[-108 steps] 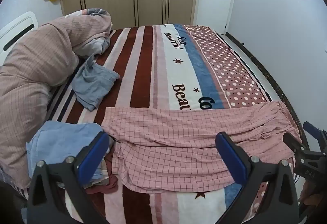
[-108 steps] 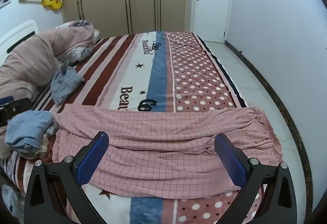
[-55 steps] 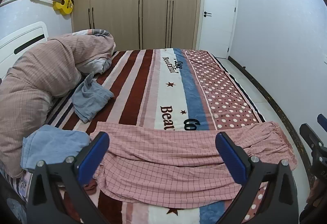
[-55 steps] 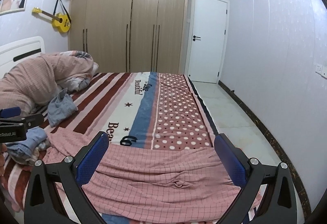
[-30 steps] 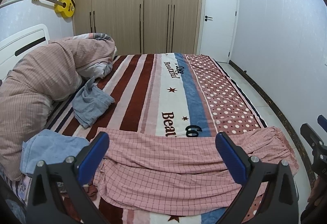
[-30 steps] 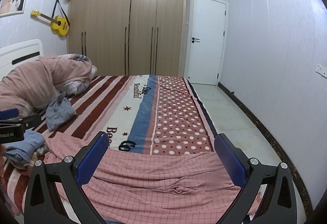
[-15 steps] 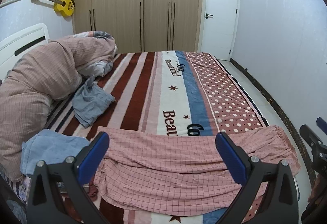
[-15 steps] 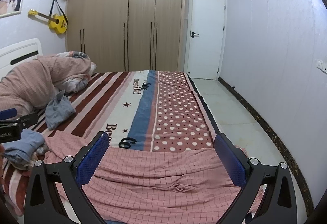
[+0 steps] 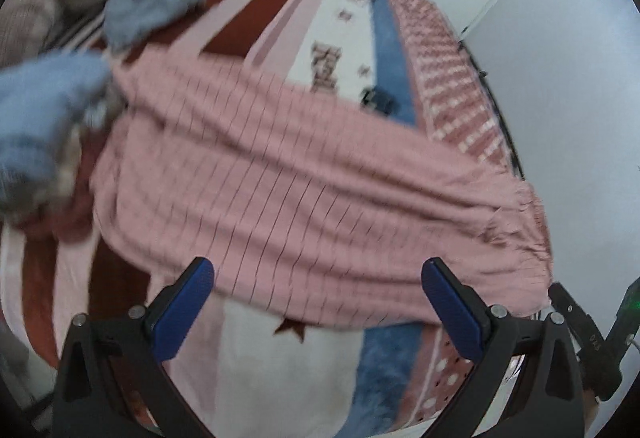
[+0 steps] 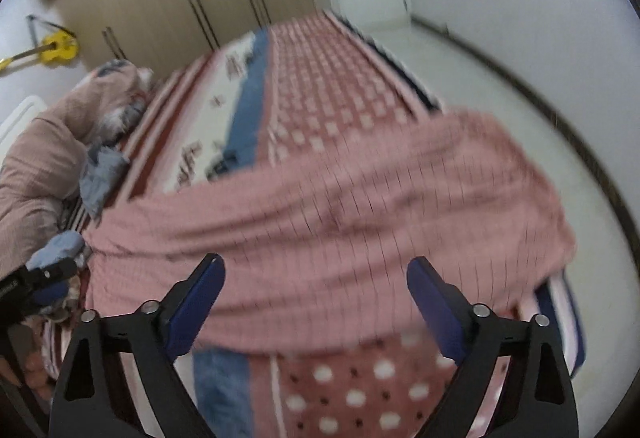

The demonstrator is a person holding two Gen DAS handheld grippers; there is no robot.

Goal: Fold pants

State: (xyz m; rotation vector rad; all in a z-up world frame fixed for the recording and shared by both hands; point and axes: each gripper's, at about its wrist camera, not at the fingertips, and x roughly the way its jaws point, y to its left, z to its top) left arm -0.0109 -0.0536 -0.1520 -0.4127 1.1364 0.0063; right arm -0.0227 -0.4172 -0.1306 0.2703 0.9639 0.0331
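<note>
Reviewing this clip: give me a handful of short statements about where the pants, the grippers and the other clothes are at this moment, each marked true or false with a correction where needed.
1. The pink checked pants lie spread across the bed. True.
2. The left gripper is shut on the pants. False: its fingers stand wide apart with no cloth pinched.
3. The right gripper holds no cloth. True; its fingers are closing, nothing pinched yet.
4. The pants are already folded into a small stack. False: they lie at full length.
5. Blue-grey clothes lie beyond the pants near the duvet. True.

Soft even light, heavy motion blur
</note>
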